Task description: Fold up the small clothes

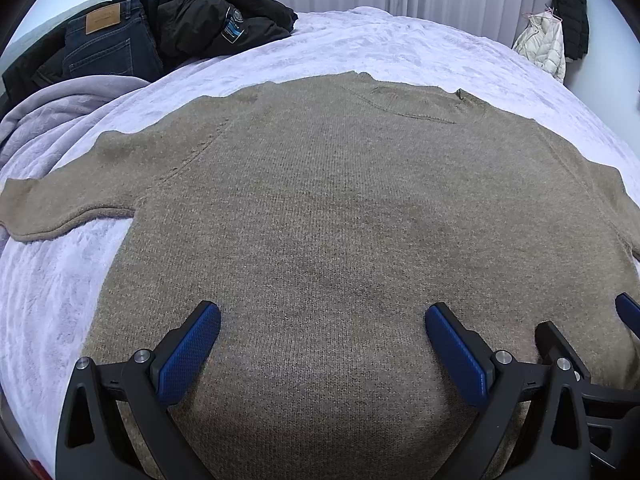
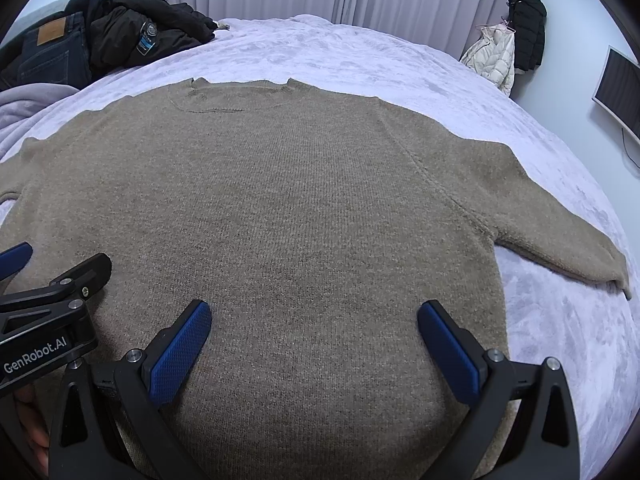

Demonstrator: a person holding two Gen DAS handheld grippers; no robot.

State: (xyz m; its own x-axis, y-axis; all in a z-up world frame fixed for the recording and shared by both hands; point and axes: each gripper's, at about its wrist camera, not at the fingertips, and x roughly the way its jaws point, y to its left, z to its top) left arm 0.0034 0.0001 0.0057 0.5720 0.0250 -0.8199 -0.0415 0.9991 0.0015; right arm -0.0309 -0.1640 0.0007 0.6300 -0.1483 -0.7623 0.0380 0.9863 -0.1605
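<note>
- Lavender blanket (image 1: 48, 300) covers the bed, with a brown sweater (image 1: 320, 208) spread flat on it, front up, hem nearest the cameras.
- Left gripper (image 1: 322, 318) and right gripper (image 2: 314, 316) hover side by side over the hem, fingers wide apart, holding nothing.
- Both sleeves lie outstretched; the likely first fold brings each across the body, so each gripper should pinch near a cuff and drag low to avoid wrinkles.
- Farther off, the collar (image 2: 236, 96) points toward jeans (image 1: 108, 44) and a dark jacket (image 1: 208, 16).
</note>
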